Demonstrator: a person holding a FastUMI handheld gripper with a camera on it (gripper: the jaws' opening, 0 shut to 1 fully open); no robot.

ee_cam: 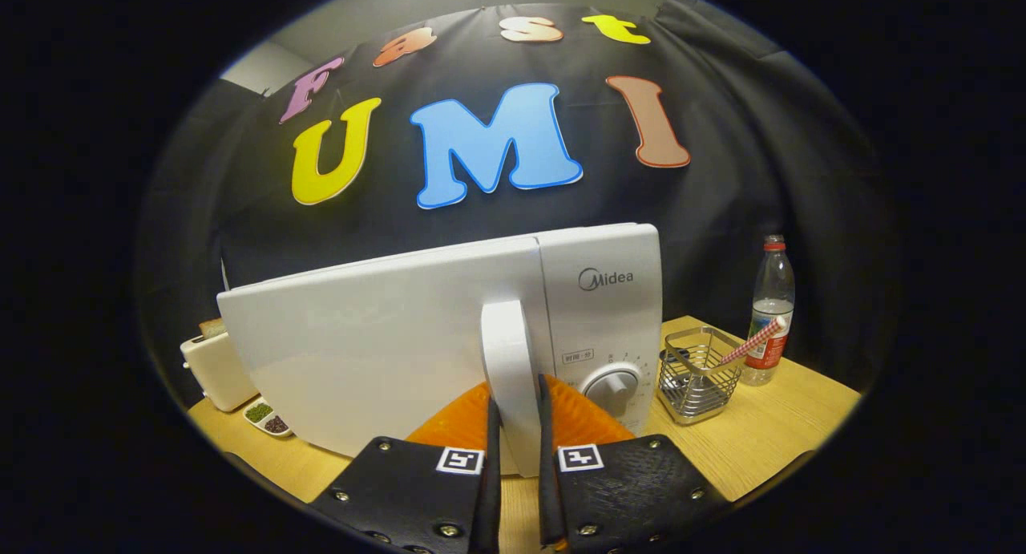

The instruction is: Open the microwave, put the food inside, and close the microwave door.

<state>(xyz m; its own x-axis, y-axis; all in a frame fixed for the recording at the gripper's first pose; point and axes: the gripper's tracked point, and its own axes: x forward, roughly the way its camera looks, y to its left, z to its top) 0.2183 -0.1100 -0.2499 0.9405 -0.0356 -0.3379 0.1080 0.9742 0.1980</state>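
Item: white microwave [385, 345], standing mid-tabletop [769, 442], door slightly ajar at the handle side; gripper [517, 450] closed on the vertical door handle [509, 370], one finger pressing each side. Step in hand, as judged: opening the door, and the next move calls for a steady outward pull along the hinge arc. Nearby: toaster [215, 370] and small dish [267, 418] toward the tabletop's left edge, wire basket [696, 374] and water bottle [771, 309] toward its right; which item is the food cannot be told.

A wire basket [696, 375] and water bottle [771, 309] stand near the bench's [769, 434] right edge; a toaster [215, 368] and small dish [267, 418] sit at its left.
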